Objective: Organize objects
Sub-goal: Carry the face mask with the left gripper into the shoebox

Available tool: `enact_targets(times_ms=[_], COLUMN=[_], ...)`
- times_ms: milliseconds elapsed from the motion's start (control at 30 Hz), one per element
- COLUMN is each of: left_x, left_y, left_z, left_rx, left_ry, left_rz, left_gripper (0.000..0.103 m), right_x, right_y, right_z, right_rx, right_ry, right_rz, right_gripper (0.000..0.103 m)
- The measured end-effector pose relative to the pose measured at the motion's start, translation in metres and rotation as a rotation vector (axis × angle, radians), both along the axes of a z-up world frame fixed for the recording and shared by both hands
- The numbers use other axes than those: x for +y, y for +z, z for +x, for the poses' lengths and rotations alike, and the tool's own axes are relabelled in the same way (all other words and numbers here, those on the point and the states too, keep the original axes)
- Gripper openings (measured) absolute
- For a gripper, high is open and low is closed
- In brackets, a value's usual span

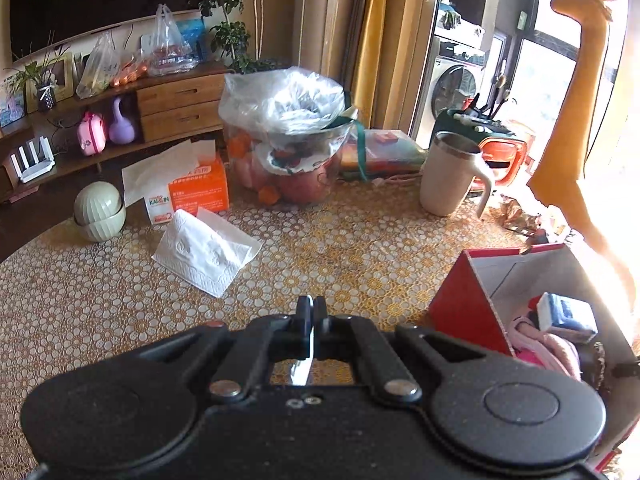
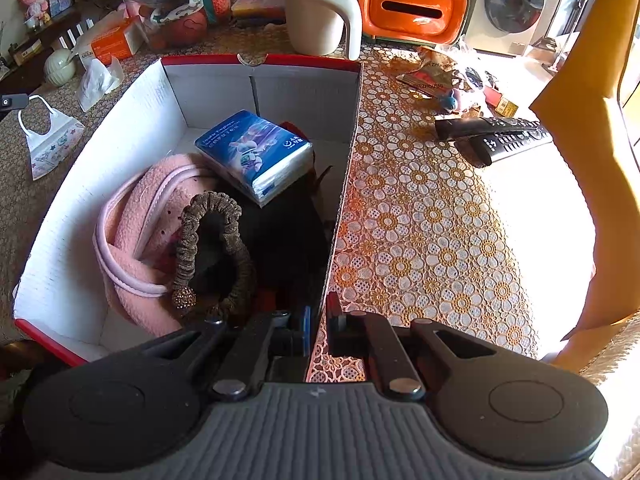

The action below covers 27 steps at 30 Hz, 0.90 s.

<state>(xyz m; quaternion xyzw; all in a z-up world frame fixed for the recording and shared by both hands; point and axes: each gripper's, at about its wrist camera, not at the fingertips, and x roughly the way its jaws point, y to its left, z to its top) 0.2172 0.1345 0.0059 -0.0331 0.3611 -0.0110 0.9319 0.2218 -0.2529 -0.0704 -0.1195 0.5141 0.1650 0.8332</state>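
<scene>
Right gripper [image 2: 318, 334]: jaws nearly closed, one on each side of the right-hand wall of the red box [image 2: 256, 80], pinching the cardboard. Judged purpose: steadying the box so it does not slide on the surface [image 2: 432, 220] while things are dropped in.

Left gripper [image 1: 311, 312]: jaws fully closed, nothing seen between the tips. It hovers over bare lace cloth just left of the box, pointing towards the far clutter. Judged: between picks.

Inside the box: blue tissue pack [image 2: 254, 154] lying tilted towards the far end, on top of dark items; pink fleece item [image 2: 132, 220] against the left wall; brown scrunchie [image 2: 216, 248] at the near end, partly on the fleece.

Outside the box: face mask [image 2: 50, 138] just beyond its left wall; folded white tissue [image 1: 206, 254] further left; two remote controls [image 2: 496, 138] well to its right; cream mug [image 2: 320, 14] just behind its far wall.

Judged status: box partly filled, loose items remain.
</scene>
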Motion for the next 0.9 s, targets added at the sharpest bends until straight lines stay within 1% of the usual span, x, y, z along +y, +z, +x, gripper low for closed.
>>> enact_targets(times_ms=[200,333,500,567,667,800,900], left_x=[-0.043,-0.076,-0.116,-0.132,-0.155,-0.181,-0.195], left_y=[0.05,0.072,0.098,0.102,0.101,0.089,0.078], left_z=[-0.025,-0.032,-0.038,-0.038,-0.036,-0.026,-0.017], left_rx=[-0.078,-0.102,-0.152,-0.162,-0.166,-0.151,-0.134], left_ry=[-0.105,-0.176,-0.268,-0.298,-0.344,-0.385,-0.396], left_rz=[0.017,0.041,0.052,0.051,0.045,0.04,0.062], left_gripper=[0.0,0.0,0.0,0.0,0.0,0.0,0.0], right_x=[-0.001,0.0,-0.001,-0.001,-0.002,-0.002,-0.004], right_y=[0.0,-0.001,-0.001,-0.001,-0.001,-0.001,-0.001], right_z=[-0.001,-0.003,-0.004,-0.006,-0.006,-0.007,-0.007], right_rx=[-0.007,-0.02,-0.017,-0.021,-0.022,-0.026,-0.025], right_ry=[-0.007,-0.002,0.001,0.001,0.002,0.009,0.009], right_rz=[0.011,0.005,0.027,0.03,0.036,0.037,0.045], right_gripper=[0.007,0.007,0.008,0.008,0.008,0.008,0.008])
